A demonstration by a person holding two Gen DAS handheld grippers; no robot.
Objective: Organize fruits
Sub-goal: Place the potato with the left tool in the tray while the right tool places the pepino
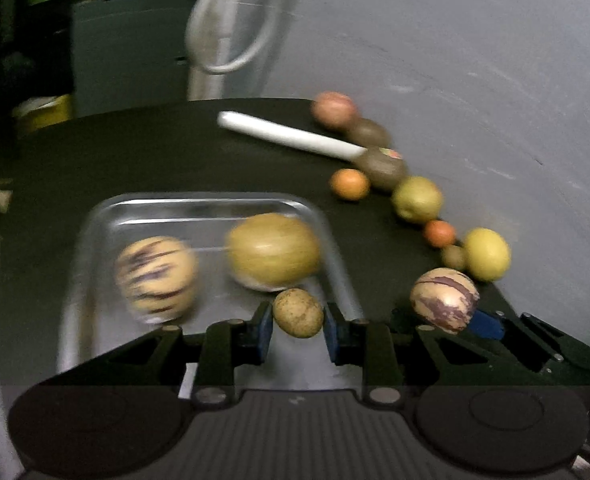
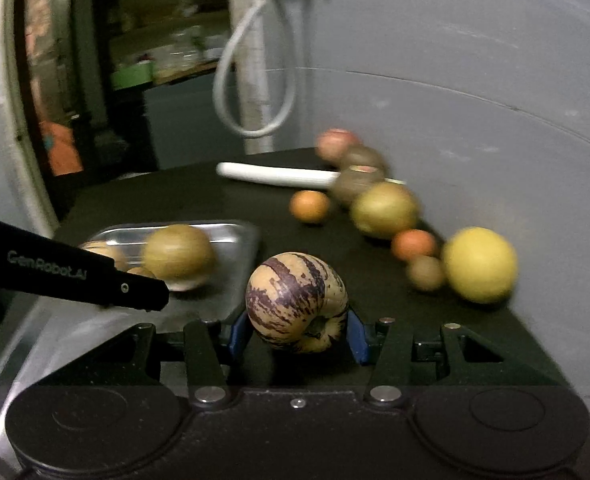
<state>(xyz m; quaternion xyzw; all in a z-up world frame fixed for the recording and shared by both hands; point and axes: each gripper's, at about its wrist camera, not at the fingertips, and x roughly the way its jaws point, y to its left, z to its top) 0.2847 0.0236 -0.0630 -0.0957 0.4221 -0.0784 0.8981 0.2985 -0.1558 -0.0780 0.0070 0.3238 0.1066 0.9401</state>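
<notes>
Lining black table by grey wall: fruit; left claw gripping small fruit, right claw striped fruit.

tray: 1 | striped melons: 2, one in tray, one beside tray | oranges right of tray: 2 | brown kiwis right of tray: 2 | lemon: 1 | white tube behind tray: 1
</notes>
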